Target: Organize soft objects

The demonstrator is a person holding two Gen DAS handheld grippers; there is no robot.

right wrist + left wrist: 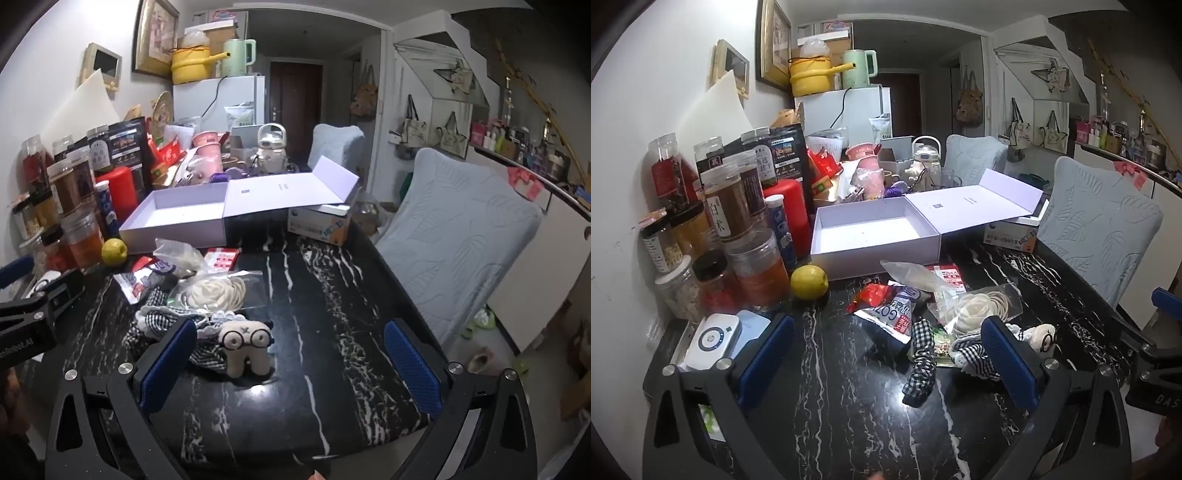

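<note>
A small cream plush toy with round glasses (245,343) lies on the black marble table (332,295), just inside the left finger of my right gripper (291,365), which is open and touches nothing. A black-and-white checked cloth (921,354) lies crumpled between the wide-open fingers of my left gripper (886,358), a little ahead of the pads; the plush toy (1043,338) shows past the right finger. Behind them stands an open, empty white box (875,236) with its lid folded back.
A clear bag of rubber bands (979,306), snack packets (897,310) and a lemon (809,282) lie before the box. Jars and bottles (731,221) crowd the left wall side. A small carton (319,223) sits at the far right; a covered chair (461,240) stands at the table's right edge.
</note>
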